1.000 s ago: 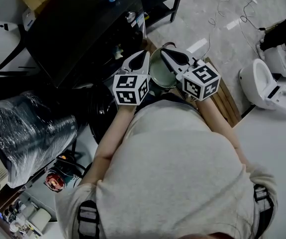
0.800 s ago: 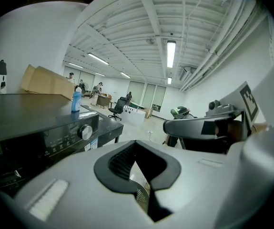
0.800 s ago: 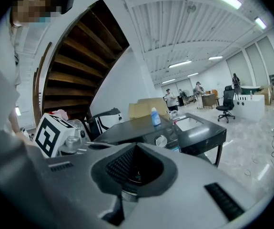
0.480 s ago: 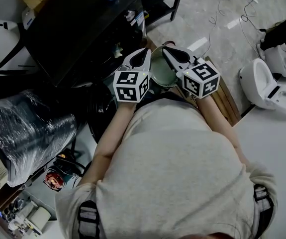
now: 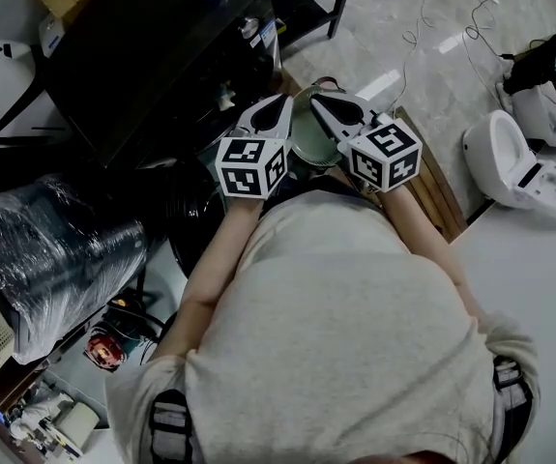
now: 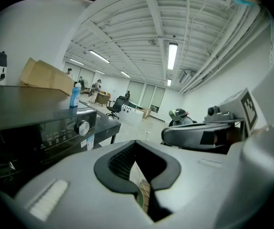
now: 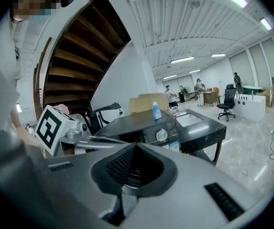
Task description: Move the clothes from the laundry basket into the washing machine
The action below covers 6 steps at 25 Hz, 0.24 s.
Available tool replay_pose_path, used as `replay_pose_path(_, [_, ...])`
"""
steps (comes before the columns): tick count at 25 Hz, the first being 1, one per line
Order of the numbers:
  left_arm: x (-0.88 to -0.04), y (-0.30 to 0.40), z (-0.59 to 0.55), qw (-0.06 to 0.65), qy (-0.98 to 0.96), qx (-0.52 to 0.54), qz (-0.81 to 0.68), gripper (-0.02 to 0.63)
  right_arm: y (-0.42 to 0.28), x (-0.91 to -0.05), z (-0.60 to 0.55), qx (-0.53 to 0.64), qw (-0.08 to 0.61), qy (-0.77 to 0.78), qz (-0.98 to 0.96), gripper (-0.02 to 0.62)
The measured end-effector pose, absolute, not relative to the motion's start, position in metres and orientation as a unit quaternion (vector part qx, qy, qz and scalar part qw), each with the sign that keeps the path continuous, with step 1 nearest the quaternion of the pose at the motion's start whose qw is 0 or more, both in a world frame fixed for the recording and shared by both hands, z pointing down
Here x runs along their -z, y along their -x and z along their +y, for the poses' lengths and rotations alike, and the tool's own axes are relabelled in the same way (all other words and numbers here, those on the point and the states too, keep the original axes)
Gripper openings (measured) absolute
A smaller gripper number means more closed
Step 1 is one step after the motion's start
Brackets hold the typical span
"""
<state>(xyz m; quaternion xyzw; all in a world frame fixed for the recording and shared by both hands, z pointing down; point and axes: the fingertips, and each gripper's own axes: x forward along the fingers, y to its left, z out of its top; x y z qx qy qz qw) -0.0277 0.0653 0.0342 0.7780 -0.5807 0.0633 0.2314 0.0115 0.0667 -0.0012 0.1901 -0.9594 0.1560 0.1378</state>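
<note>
We hold the left gripper (image 5: 279, 102) and right gripper (image 5: 320, 101) clenched and empty over the round green basket (image 5: 308, 145), beside the black washing machine (image 5: 142, 61). We can't make out any clothes. Reaching in with closed jaws would probably shove the cloth aside rather than catch it.

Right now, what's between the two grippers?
A round pale-green basin, lower down, shows in the gap between the left gripper and right gripper in the head view.
</note>
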Motion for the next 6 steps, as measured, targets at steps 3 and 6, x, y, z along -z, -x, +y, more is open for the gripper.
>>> replay_pose_path(3, [-0.039, 0.0252, 0.0678, 0.234, -0.779, -0.076, -0.577, 0.009, -0.0124, -0.001, 0.0693, -0.157, 0.14, -0.19, -0.959, 0.008])
replay_pose_path(6, [-0.0439, 0.0205, 0.0705, 0.235, -0.781, -0.09, -0.572, 0.009, -0.0148, -0.0018, 0.0702, -0.157, 0.14, -0.192, -0.958, 0.008])
